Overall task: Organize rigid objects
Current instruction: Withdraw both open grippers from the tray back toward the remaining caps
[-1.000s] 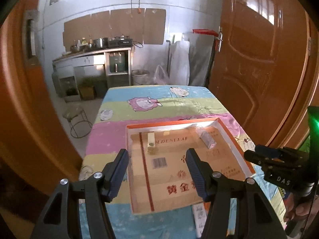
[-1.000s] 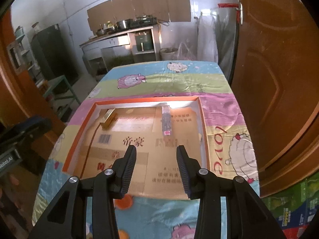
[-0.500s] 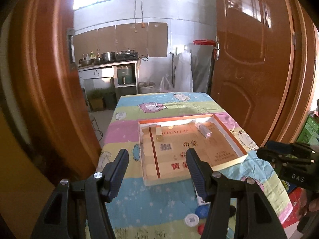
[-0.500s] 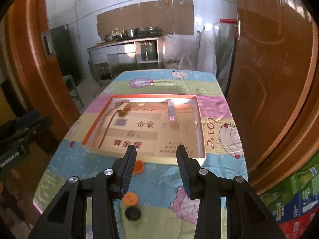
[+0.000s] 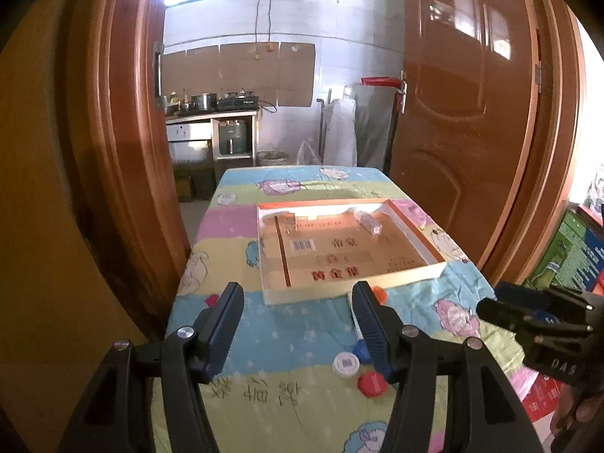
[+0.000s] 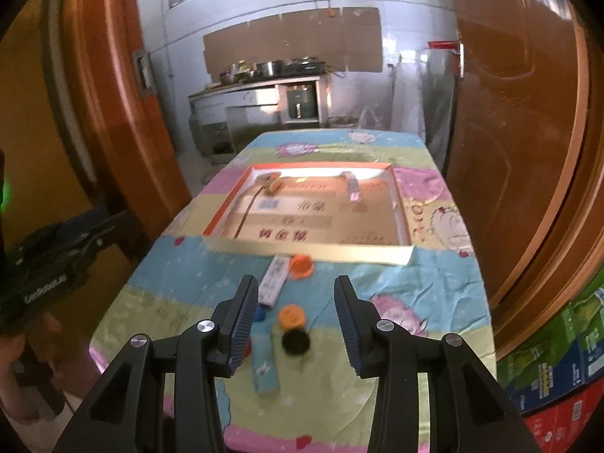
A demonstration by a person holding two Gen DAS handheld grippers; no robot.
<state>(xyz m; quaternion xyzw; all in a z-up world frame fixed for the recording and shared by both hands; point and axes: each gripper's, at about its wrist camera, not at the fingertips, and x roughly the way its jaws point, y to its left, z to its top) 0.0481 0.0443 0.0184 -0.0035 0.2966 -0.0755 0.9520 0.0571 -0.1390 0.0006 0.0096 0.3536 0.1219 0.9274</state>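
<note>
While both claws hang over the near end of the table, this is what shows, biggest thing first:

Table [image 5: 294,324]: it has a bright cloth with stripes and cartoon sheep. It stands between two brown doors.
Tray [image 5: 415,275]: a flat cardboard box lid with an orange rim. It lies in the middle of the table, past the small things.
Left claw [image 5: 296,324]: its two fingers are spread wide, with nothing between them. It is above the near part of the cloth.
Right claw [image 6: 296,321]: its fingers are apart too, but not as wide, and they pinch nothing. The small things lie on the cloth below and past it.
Blue box [image 6: 264,358]: a long, thin box lying flat on the cloth, near the right claw's left finger.
White box [image 6: 273,277]: a long box lying just in front of the tray's near rim, beside one orange cap.
Clear block [image 5: 370,222]: it lies inside the tray, near the far right corner.
Tan block [image 5: 288,221]: it sits inside the tray, near the far left corner.
Orange caps [image 6: 301,266]: one lies just beside the tray's rim; the other is closer, next to the black cap.
Black cap [image 6: 295,341]: it lies on the cloth, beside the blue box.
White cap [image 5: 345,364]: it lies on the cloth next to a red cap [image 5: 372,384].
</note>
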